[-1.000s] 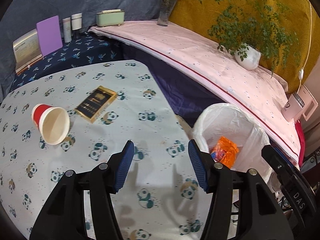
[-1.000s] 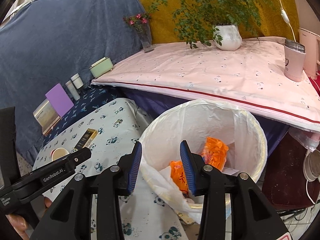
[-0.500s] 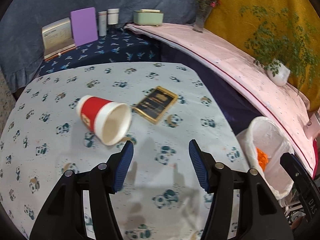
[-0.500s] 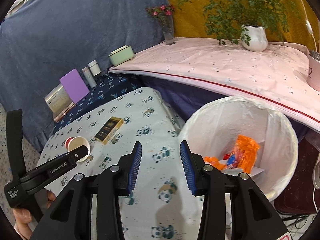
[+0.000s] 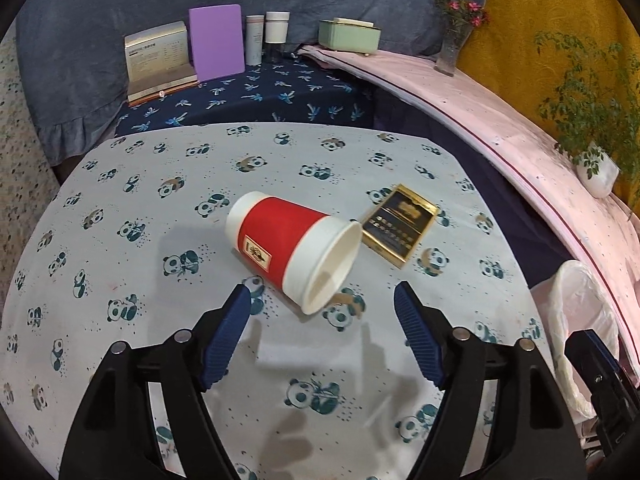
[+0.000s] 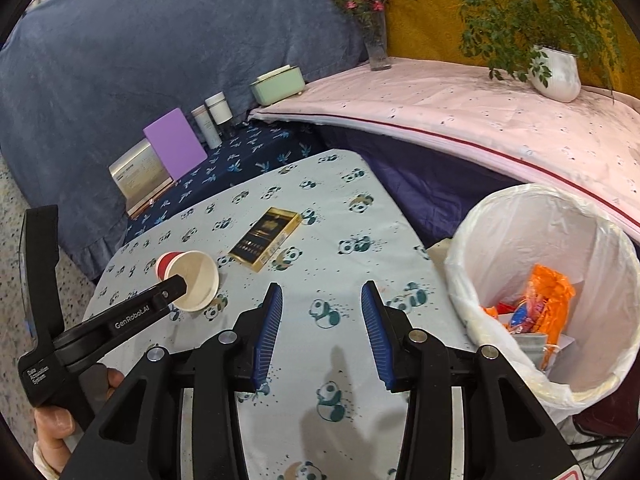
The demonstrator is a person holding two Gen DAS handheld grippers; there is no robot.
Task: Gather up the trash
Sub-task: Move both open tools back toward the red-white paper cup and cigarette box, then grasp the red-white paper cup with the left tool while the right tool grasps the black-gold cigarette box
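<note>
left gripper [image 5: 322, 308] spread wide, empty, facing the mouth of the tipped red-and-white paper cup [image 5: 294, 250] at 12 o'clock, seemingly to straddle it | black-and-gold flat box [image 5: 400, 224] at 1 o'clock | right gripper [image 6: 321, 322] parted, empty | white-lined bin [image 6: 552, 240] at 3 o'clock

Blue drape [image 6: 140, 60]; mustard wall [image 6: 424, 16]; pink-sheeted ledge [image 6: 460, 108]; speckled floor [image 6: 12, 208].

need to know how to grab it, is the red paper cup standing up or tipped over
Tipped over. The red and white paper cup lies on its side on the panda-print tablecloth, its open mouth facing the open left gripper; it looks empty.
</note>
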